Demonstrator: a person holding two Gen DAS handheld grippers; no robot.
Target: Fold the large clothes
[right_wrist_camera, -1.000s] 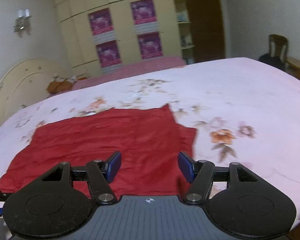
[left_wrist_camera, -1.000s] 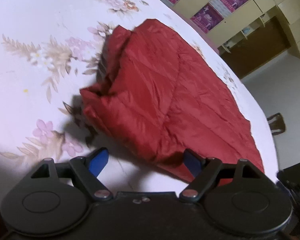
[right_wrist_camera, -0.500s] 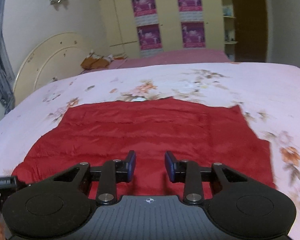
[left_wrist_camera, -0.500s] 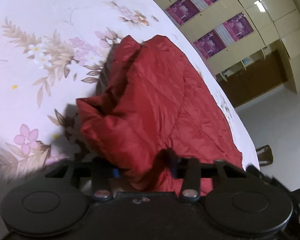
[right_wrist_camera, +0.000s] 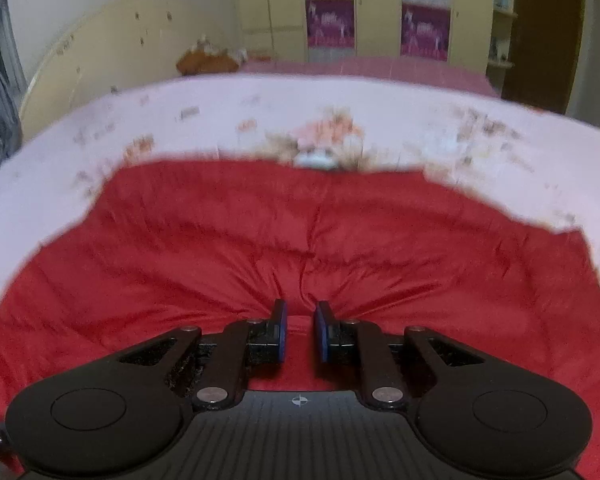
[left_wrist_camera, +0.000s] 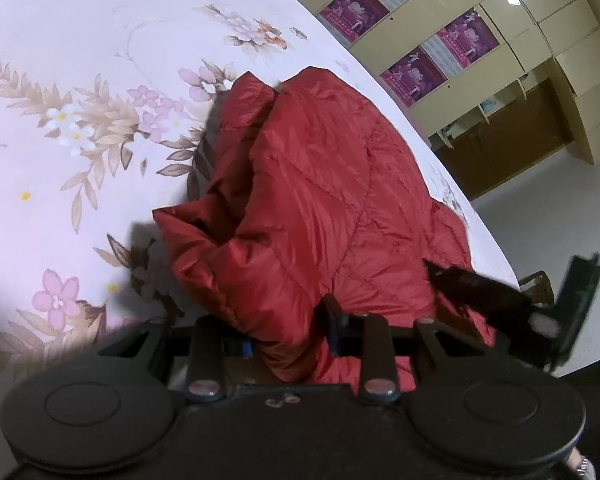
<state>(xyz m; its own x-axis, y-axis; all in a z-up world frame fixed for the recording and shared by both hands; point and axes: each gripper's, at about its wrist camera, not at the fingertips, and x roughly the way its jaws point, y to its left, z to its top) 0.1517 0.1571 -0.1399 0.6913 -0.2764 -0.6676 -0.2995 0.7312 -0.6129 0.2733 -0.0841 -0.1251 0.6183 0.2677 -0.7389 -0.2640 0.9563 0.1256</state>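
Observation:
A red quilted garment lies on a bed with a pink floral sheet. My left gripper is shut on a thick bunched edge of the garment, and the cloth bulges up between its fingers. In the right wrist view the garment spreads wide across the sheet. My right gripper is shut on a pinch of the garment's near edge, with creases running out from its fingertips. The right gripper body also shows at the right edge of the left wrist view.
A cream headboard stands at the far left. Cream wardrobes with purple posters fill the back wall. A dark wooden door is at the right. A chair stands on the floor past the bed edge.
Both grippers went from open above the garment to shut on its near edge. The left one has gathered and lifted a bunch of cloth, and the right one has dropped low onto the fabric.

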